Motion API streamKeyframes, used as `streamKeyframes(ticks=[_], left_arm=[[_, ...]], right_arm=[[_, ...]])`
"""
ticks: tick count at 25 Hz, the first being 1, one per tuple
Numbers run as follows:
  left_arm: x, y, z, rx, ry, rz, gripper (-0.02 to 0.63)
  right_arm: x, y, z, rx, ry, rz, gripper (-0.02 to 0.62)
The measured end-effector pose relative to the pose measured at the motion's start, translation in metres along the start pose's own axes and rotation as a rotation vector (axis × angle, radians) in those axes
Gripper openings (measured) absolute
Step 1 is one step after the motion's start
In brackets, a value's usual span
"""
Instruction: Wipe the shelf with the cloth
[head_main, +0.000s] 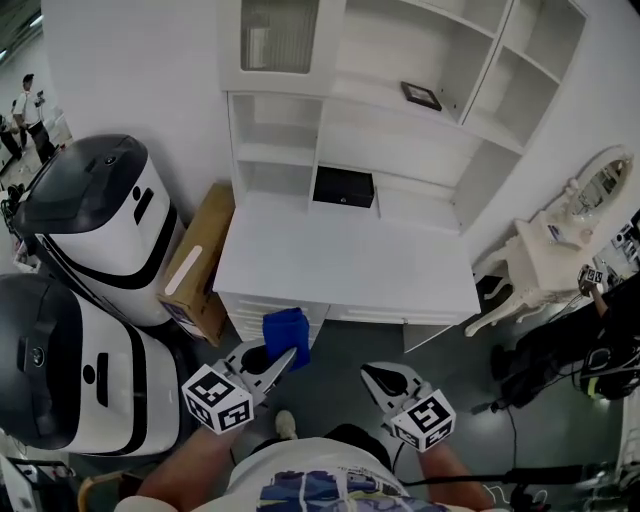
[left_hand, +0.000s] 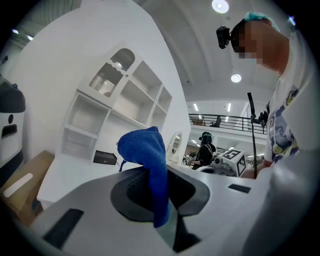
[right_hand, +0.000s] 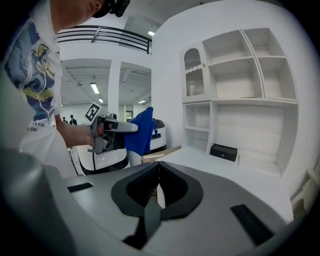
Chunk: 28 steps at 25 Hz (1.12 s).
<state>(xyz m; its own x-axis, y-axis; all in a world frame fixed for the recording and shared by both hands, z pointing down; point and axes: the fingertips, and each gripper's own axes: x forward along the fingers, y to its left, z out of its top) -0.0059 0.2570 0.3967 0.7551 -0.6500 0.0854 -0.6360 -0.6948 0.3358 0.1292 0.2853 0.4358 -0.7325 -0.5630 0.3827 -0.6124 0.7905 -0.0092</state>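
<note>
A blue cloth (head_main: 287, 335) is clamped in my left gripper (head_main: 276, 362), held just in front of the white desk's front edge (head_main: 340, 305). In the left gripper view the cloth (left_hand: 148, 159) bunches up above the shut jaws and hangs down between them. The right gripper (head_main: 378, 380) is shut with nothing in it, lower right, off the desk. In the right gripper view its jaws (right_hand: 158, 192) meet, and the left gripper (right_hand: 112, 132) with the cloth (right_hand: 141, 131) shows to the left. The white shelf unit (head_main: 400, 110) stands at the desk's back.
A small black box (head_main: 343, 187) sits in a lower shelf cubby and a dark framed item (head_main: 421, 96) on a higher shelf. Two black-and-white machines (head_main: 100, 225) and a cardboard box (head_main: 195, 260) stand left. A white ornate dressing table (head_main: 555, 250) is right.
</note>
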Motion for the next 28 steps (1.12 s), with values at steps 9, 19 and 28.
streamKeyframes(ticks=[9, 19, 28], left_arm=[[0.038, 0.07, 0.04, 0.04, -0.021, 0.085, 0.058], [0.143, 0.146, 0.118, 0.159, -0.05, 0.228, 0.058], [0.246, 0.219, 0.18, 0.225, -0.069, 0.384, 0.058]], right_arm=[[0.043, -0.063, 0.018, 0.018, 0.014, 0.003, 0.026], [0.107, -0.188, 0.048, -0.047, -0.039, 0.109, 0.026], [0.131, -0.299, 0.044, -0.036, -0.023, 0.198, 0.026]])
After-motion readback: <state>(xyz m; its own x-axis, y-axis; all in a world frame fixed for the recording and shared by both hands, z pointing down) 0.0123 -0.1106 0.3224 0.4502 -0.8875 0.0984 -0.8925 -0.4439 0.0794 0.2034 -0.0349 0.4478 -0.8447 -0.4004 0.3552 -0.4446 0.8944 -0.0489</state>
